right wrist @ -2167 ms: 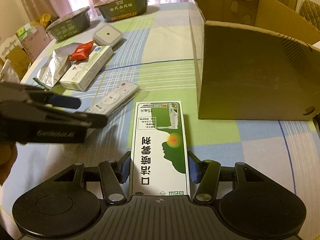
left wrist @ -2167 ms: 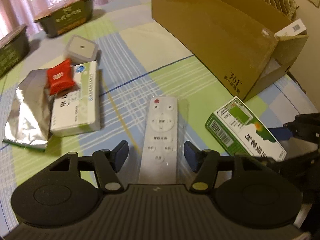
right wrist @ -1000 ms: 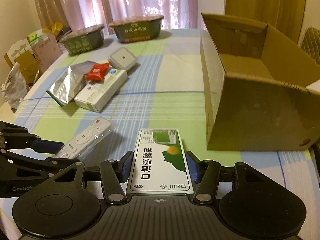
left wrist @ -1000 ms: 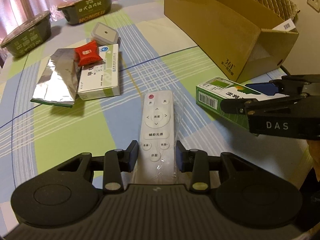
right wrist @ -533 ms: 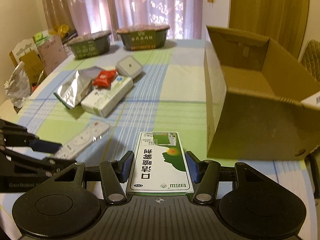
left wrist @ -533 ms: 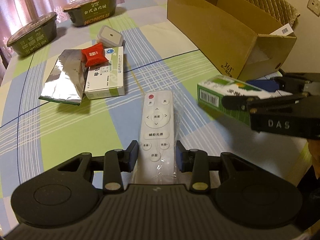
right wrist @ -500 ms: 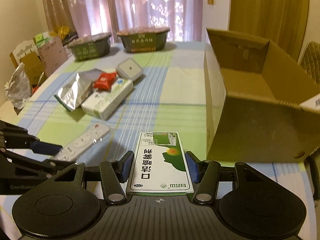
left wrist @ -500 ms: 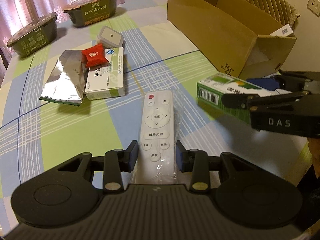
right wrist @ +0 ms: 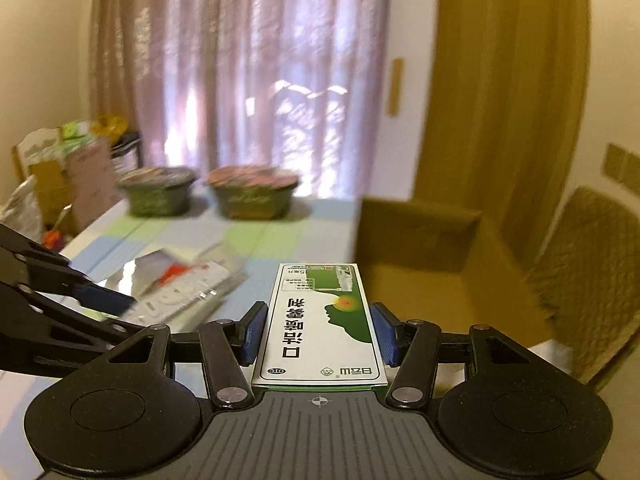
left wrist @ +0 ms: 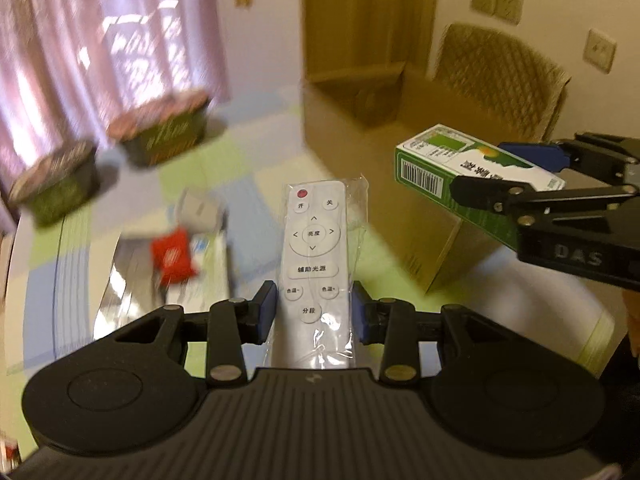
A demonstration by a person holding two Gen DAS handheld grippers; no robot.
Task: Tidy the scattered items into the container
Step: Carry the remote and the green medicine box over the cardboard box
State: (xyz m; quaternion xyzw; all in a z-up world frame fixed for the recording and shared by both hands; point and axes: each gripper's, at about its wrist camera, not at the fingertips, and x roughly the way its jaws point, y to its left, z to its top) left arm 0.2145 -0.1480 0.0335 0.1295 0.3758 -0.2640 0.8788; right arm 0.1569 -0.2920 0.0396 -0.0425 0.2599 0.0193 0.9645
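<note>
With the left gripper [left wrist: 313, 306] clamped on the bagged remote [left wrist: 313, 256] and the right gripper [right wrist: 319, 330] on the green box [right wrist: 321, 322], both aloft near the cardboard box [left wrist: 416, 152], the slick wrapper could slip free, or the grippers collide.

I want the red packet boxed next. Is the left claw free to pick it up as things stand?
Probably not: the left claw is shut on the remote, so it has no free grip. The red packet lies uncovered on the table, on top of other items.

remote [left wrist: 313, 256] 1 | green boxes [right wrist: 322, 322] 1 | cardboard boxes [left wrist: 420, 128] 1 | bowls [right wrist: 252, 192] 2
</note>
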